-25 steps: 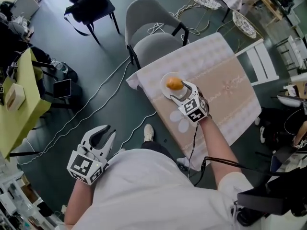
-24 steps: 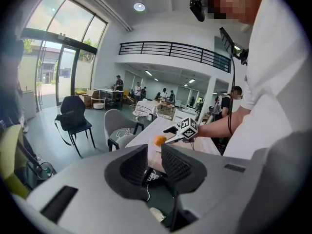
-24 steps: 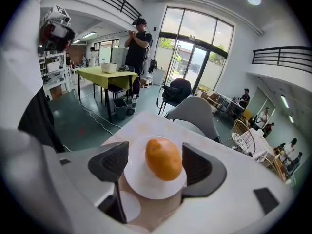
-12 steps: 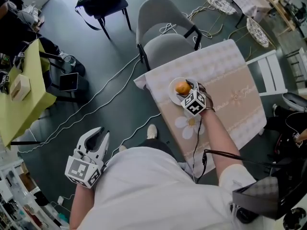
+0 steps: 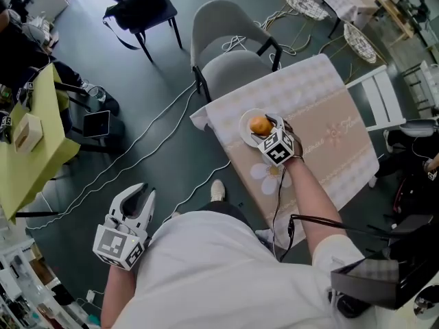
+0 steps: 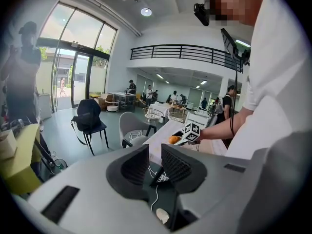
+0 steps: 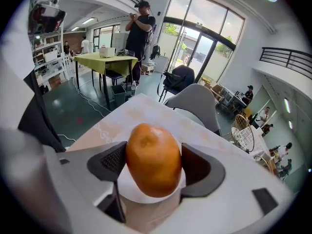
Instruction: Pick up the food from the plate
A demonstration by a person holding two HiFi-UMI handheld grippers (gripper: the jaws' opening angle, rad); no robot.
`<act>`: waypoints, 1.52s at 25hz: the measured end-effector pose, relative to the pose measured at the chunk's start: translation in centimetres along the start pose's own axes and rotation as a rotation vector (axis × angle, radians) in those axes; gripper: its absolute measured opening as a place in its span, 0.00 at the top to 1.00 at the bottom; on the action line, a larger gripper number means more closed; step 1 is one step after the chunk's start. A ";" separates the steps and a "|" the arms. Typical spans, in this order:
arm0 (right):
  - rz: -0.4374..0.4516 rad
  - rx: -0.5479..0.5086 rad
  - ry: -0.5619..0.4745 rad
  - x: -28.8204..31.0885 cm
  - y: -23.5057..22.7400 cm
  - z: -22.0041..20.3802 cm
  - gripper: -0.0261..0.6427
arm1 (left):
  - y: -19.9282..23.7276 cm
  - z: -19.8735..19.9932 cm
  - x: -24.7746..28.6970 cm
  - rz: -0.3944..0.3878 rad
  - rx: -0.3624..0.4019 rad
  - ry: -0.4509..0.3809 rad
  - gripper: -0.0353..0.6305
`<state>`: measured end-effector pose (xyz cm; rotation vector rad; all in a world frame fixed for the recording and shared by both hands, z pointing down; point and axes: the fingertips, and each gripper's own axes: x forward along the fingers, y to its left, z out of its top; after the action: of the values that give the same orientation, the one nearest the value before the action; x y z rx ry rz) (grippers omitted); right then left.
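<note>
1. Orange-brown food point(image 7: 152, 165) sits on a white plate point(image 7: 127, 186) near the table's point(image 5: 329, 136) left edge
2. Right gripper point(image 7: 154, 155) straddles it, its jaws just opened wide, not clamping
3. Left gripper point(image 6: 155, 153), far left over the floor, barely parted, empty

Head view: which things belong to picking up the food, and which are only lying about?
Job: food; plate; table; right hand-held gripper, whose jaws have just been opening, with the food between them.
Lying about: grey chair; black chair; floor cables; green table; idle left hand-held gripper.
</note>
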<state>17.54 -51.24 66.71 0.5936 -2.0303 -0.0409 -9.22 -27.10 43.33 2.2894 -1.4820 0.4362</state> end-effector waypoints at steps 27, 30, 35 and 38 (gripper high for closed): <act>-0.204 0.213 -0.228 -20.9 17.2 11.4 0.42 | -0.3 -6.7 -12.5 -0.228 0.025 -0.078 0.82; -0.213 0.213 -0.257 -22.7 19.7 12.8 0.42 | -0.3 -7.8 -14.0 -0.245 0.032 -0.074 0.82; -0.216 0.222 -0.294 -25.1 23.9 14.2 0.42 | -0.2 -9.3 -16.3 -0.261 0.039 -0.075 0.82; -0.214 0.219 -0.305 -26.3 26.0 14.5 0.42 | -0.2 -10.0 -17.2 -0.266 0.039 -0.079 0.82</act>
<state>5.83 -20.27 44.85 0.9925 -2.2730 -0.0385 -16.40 -8.53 44.35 2.5152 -1.1878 0.3038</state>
